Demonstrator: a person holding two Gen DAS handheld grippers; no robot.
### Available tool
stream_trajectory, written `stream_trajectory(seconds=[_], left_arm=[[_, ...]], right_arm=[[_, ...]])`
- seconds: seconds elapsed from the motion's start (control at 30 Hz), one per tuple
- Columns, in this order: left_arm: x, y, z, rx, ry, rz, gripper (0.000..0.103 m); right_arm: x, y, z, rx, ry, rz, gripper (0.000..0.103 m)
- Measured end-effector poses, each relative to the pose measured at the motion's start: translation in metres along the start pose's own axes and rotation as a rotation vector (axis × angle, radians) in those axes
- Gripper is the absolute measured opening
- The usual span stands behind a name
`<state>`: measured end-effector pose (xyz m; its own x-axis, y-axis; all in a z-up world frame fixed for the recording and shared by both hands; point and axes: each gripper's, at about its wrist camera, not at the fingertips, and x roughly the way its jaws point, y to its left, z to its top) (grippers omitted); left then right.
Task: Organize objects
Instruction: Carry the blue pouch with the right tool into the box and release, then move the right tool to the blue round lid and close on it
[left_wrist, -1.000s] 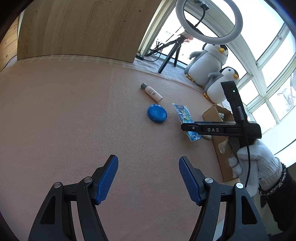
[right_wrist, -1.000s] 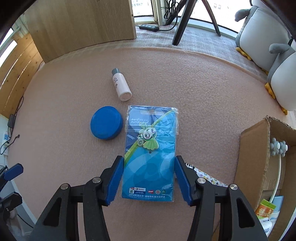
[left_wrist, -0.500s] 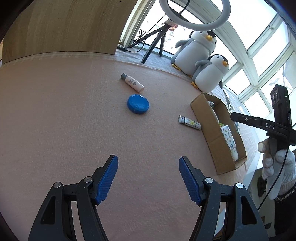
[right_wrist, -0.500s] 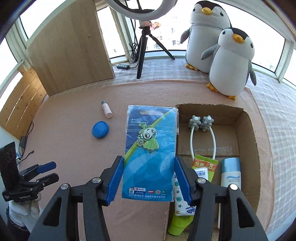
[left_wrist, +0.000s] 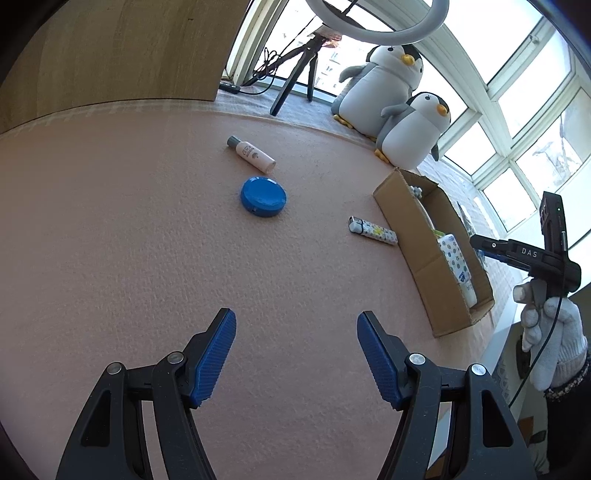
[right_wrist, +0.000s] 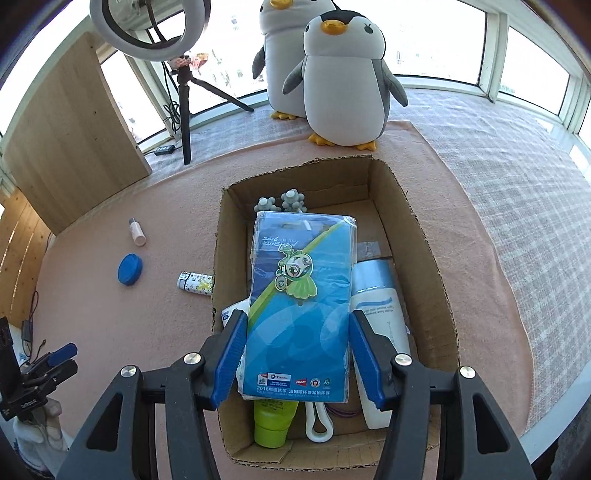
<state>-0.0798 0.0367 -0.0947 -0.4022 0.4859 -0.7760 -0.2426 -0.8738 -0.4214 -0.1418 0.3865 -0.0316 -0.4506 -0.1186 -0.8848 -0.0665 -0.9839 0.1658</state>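
right gripper holds blue packet over the box

right fingers clamped on the packet's two side edges, packet flat, above a white bottle, a green tube and a grey roller inside the box. left gripper empty, fingers wide apart above the pink mat. on the mat: blue disc, small bottle beyond it, patterned lighter just beside the box wall. two plush penguins behind the box.
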Motion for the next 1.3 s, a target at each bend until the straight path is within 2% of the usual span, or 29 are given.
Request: stream_trajectory(seconds=[0.13,0.37,0.63,0.8,0.97,1.3], left_arm=[[0.001,0.0,0.001,0.0,0.001,0.0,0.072],[0.002,-0.004,0.001,0.017,0.001,0.009,0.072],[0.01,0.0,0.017,0.021,-0.014,0.032,0.072],[0.023,0.003,0.031,0.019,-0.024,0.074,0.072],[0.04,0.005,0.043,0.012,-0.019,0.092,0.071],[0.075,0.021,0.068,-0.021,-0.005,0.091,0.071]], right_arm=[[-0.004,0.005,-0.003,-0.012,-0.008,-0.002,0.058],[-0.018,0.023,-0.007,-0.01,-0.036,0.055,0.059],[-0.014,0.063,-0.004,-0.005,-0.024,0.219,0.059],[0.004,0.101,0.004,-0.046,0.015,0.294,0.06],[0.033,0.133,0.015,-0.08,0.055,0.312,0.06],[0.1,0.174,0.039,-0.139,0.152,0.284,0.06]])
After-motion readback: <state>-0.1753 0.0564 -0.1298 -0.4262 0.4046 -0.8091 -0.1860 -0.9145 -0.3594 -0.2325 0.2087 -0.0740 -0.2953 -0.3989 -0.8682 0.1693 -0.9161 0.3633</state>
